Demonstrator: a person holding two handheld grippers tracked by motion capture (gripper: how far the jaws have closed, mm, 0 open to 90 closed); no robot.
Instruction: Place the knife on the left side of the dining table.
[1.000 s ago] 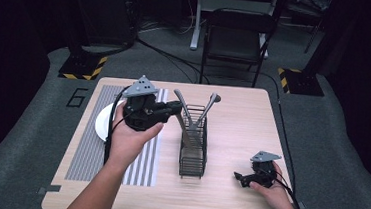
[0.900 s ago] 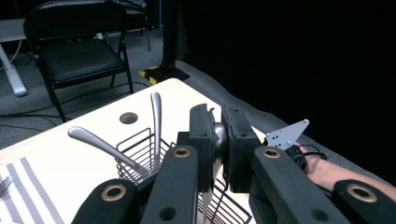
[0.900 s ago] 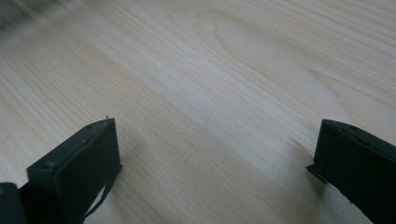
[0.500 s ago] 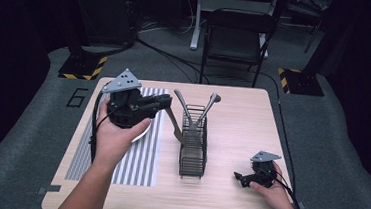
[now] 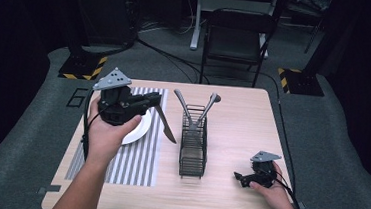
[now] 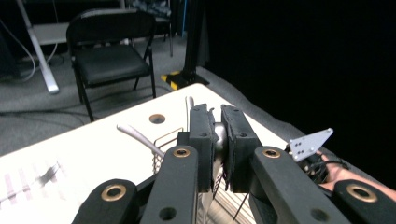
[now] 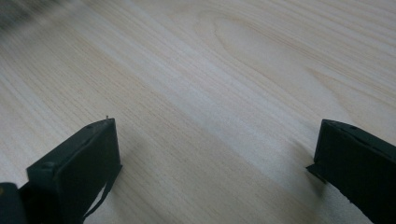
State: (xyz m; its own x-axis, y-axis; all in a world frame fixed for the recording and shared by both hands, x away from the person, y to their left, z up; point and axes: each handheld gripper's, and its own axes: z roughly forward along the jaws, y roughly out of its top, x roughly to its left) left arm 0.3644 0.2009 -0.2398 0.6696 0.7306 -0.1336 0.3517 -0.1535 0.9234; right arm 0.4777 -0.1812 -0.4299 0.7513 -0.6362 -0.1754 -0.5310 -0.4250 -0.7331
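Note:
My left gripper hangs above the table's left half, shut on the handle of a table knife. The blade slants down to the right, over the edge of a white plate. In the left gripper view the jaws pinch the silvery knife handle. A black wire cutlery rack stands mid-table with two grey utensils leaning out of it. My right gripper rests on the table at the front right, open, with bare wood between its jaws.
A striped placemat lies under the plate at the left. A black folding chair stands behind the table. A hole marks the tabletop's far side. The other gripper's grey plate is at the right.
My left gripper has drawn back to the left from beside the rack and risen a little; the knife blade now hangs in plain sight below it. The right gripper has stayed put.

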